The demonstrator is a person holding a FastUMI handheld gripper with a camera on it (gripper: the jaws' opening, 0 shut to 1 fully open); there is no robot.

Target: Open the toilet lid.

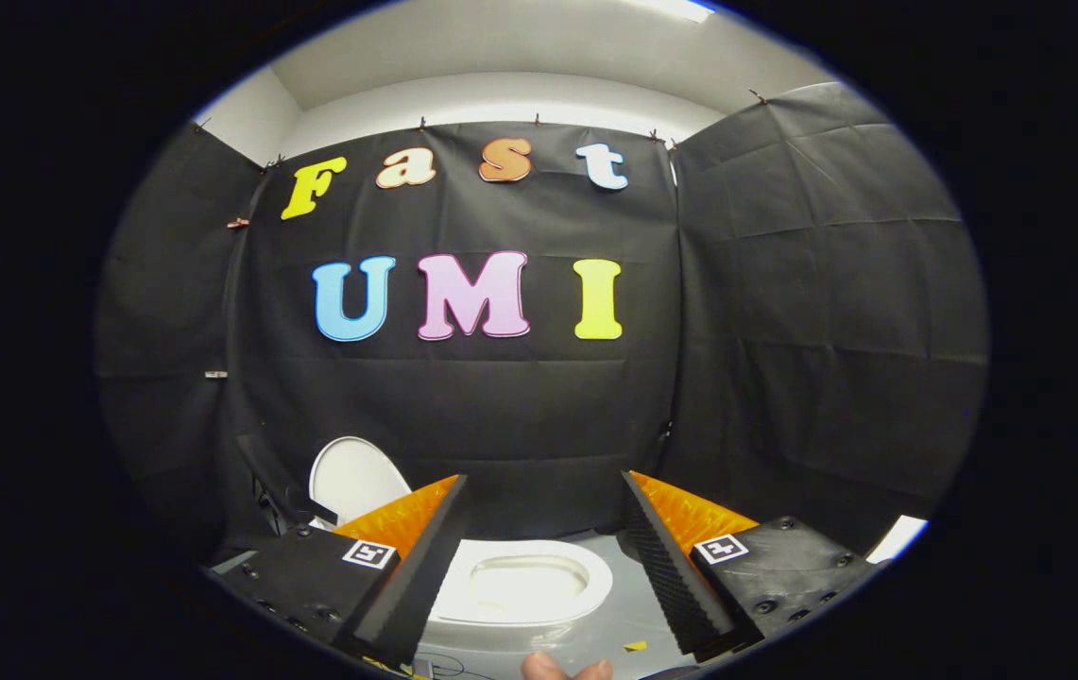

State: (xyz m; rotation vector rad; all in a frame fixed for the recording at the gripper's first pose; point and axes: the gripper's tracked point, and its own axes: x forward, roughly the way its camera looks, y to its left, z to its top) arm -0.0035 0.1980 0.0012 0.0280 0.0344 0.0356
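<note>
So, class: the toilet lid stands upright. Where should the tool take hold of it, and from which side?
Probably the lid at its rounded top rim, from above: it is a thin upright panel, so the tool, open and empty, can pinch it front and back. Its lower part is hidden behind one finger.

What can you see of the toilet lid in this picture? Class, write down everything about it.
The toilet lid is a plain white oval, smooth like plastic, already raised and standing nearly upright against the black cloth wall behind the toilet seat. Its lower right part is hidden by one finger of the open gripper, which holds nothing. Nothing visibly touches the lid.
</note>
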